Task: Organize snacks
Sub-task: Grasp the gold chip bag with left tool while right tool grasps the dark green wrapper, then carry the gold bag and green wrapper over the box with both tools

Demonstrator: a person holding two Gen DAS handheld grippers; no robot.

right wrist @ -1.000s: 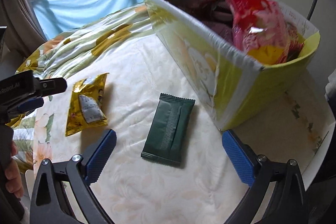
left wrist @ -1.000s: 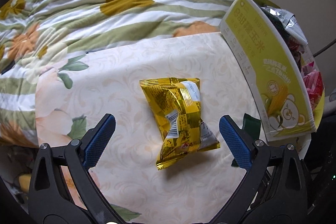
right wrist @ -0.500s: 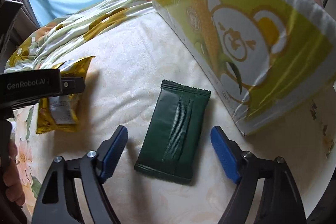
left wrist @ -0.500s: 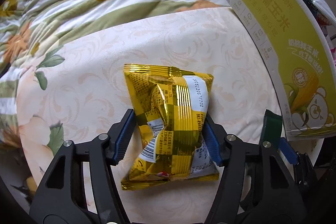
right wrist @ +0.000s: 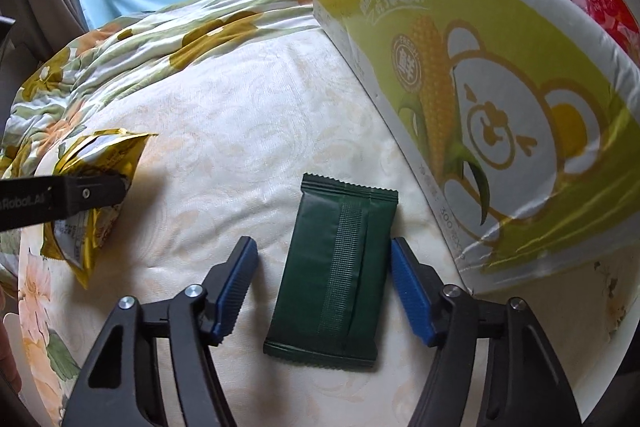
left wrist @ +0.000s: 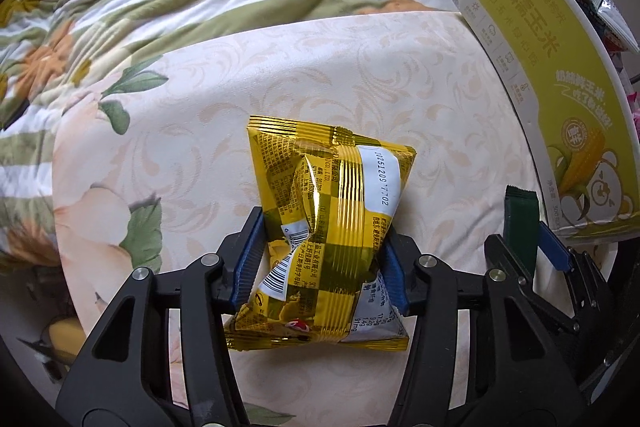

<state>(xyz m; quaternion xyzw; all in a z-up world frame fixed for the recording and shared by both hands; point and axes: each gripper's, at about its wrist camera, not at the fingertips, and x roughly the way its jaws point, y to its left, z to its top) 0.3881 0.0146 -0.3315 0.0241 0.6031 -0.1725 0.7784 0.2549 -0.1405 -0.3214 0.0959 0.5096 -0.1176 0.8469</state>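
Left gripper [left wrist: 322, 267] is clamped narrowly on yellow snack packet [left wrist: 328, 227]; right gripper [right wrist: 325, 285] is being closed around green packet [right wrist: 340, 275], unpressed.

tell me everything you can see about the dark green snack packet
The dark green snack packet is a flat, matte, rectangular wrapper with crimped zigzag ends and a ribbed seam down its middle. It lies seam up on the cream patterned cloth, close beside the yellow-green box. The right gripper straddles it, jaws closing; its right pad is at the packet's edge, the left still apart.
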